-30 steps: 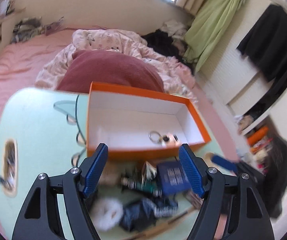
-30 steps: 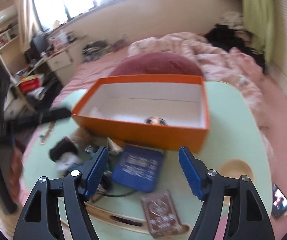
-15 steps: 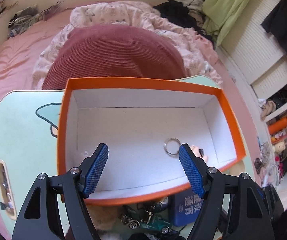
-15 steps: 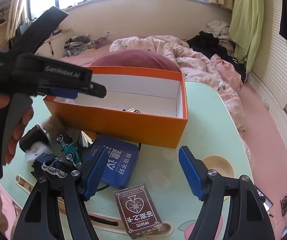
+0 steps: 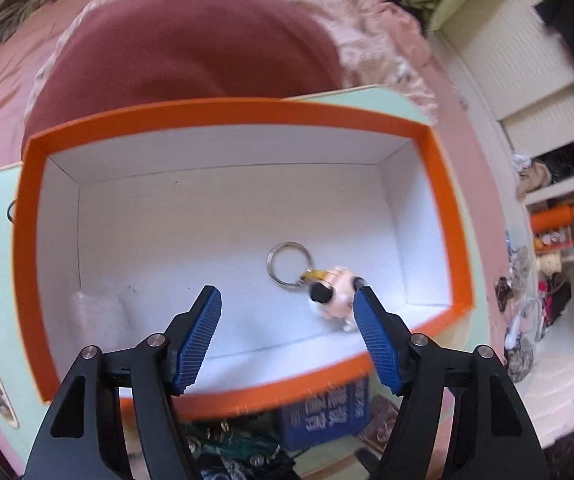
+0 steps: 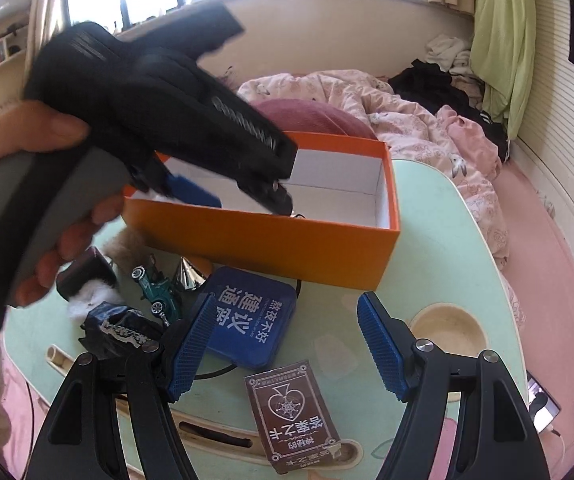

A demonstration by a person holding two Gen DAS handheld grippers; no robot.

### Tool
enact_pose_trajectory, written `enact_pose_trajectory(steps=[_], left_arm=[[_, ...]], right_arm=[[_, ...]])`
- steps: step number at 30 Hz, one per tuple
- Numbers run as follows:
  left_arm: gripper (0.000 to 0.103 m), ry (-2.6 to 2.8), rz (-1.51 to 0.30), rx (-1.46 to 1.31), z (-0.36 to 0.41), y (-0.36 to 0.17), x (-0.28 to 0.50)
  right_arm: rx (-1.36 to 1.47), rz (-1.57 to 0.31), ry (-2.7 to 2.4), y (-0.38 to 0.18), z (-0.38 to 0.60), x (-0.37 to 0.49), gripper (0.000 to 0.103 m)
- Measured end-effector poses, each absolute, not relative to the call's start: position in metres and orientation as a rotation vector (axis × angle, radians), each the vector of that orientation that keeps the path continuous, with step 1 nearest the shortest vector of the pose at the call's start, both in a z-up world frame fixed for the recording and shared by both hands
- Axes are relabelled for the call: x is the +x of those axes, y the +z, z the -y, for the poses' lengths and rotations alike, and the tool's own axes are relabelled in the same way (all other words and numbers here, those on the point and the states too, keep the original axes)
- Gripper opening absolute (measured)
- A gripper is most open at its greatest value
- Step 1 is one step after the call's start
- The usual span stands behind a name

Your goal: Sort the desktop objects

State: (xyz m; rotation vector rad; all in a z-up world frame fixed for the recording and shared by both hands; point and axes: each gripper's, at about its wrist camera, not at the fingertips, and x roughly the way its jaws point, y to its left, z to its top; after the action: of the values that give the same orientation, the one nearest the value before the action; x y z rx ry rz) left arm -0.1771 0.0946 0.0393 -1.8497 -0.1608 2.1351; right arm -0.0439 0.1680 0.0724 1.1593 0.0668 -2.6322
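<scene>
An orange box (image 5: 443,200) with a white inside stands on the mint-green table (image 6: 447,248). In it lie a keyring with a pale figure (image 5: 337,294) and a white fluffy bit (image 5: 99,316). My left gripper (image 5: 287,300) points down into the box, its jaws closing; the figure lies just inside the right fingertip, untouched. A hand holds the left gripper (image 6: 239,200) over the box (image 6: 271,244) in the right wrist view. My right gripper (image 6: 287,300) hangs open above a blue tin (image 6: 251,328) and a brown card pack (image 6: 295,412).
Left of the tin lie a green toy car (image 6: 155,288), a silver cone (image 6: 189,276), a dark crumpled wrapper (image 6: 121,330) and a black-and-white fluffy thing (image 6: 83,280). A phone (image 6: 543,400) sits at the table's right edge. A bed with a maroon cushion (image 5: 183,56) is behind.
My left gripper has travelled forward over the box and tipped down into it, and its jaws have narrowed a little. My right gripper has stayed about where it was.
</scene>
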Motion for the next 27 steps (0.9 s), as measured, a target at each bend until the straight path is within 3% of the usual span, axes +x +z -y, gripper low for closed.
enact_pose_trajectory(steps=[7,13,16,22,26,27], left_arm=[[0.07,2.011,0.38,-1.869,-0.095,0.023,-0.189],[0.07,1.918,0.46,-1.877,-0.102,0.019,-0.184],[0.076,1.954,0.438,-1.87,-0.108,0.02,-0.183],[0.08,2.008,0.288,-1.891,-0.128,0.023,-0.181],[0.076,2.071,0.17,-1.869,-0.138,0.023,-0.182],[0.071,2.08,0.172,-1.876,-0.14,0.024,-0.183]], right_arm=[[1.159,-0.047,-2.635,0.073,-0.172,-0.043,0.073],[1.166,-0.046,-2.629,0.073,-0.173,-0.044,0.073],[1.171,-0.048,-2.629,0.072,-0.173,-0.044,0.073],[1.176,-0.047,-2.628,0.07,-0.171,-0.044,0.073],[1.179,-0.044,-2.63,0.069,-0.172,-0.045,0.073],[1.178,-0.04,-2.633,0.069,-0.172,-0.045,0.073]])
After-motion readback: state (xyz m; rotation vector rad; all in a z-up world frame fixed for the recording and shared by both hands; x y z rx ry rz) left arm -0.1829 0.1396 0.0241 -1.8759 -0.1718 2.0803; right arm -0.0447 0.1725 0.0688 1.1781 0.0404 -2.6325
